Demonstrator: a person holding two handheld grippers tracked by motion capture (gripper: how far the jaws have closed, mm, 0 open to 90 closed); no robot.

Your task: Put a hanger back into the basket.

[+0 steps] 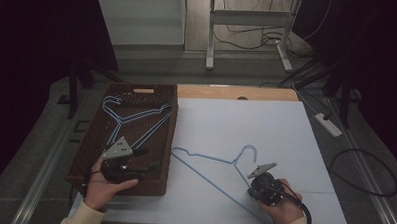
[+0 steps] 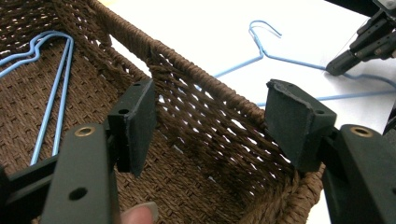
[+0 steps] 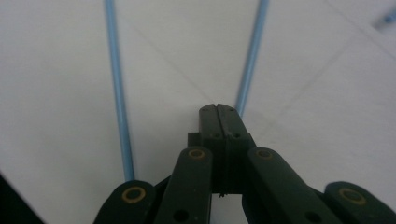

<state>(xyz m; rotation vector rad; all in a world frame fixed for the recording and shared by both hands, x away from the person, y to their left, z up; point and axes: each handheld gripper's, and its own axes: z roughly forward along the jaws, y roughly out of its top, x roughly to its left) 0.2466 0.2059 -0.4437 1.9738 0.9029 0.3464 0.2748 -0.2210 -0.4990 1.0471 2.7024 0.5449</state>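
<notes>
Inspector: Nearest the lens, what do you have?

Operator: Black jaws of my left gripper, standing well apart astride the near wall of the wicker basket, with nothing pinched between them. I see two blue hangers in basket at the left of the high view.

Inspector: And the other hand?

Operator: My right gripper is fully closed, pads pressed together. I judge it nips the blue wire hanger lying on the white table sheet, lower centre of the high view; one wire runs out right at the tip, though I cannot confirm the wire sits between the pads.

Inspector: Recommendation for the step?

Operator: I would confirm the grip, lift the hanger level so its long wire clears the basket rim, and steady the basket with the left before lowering.
</notes>
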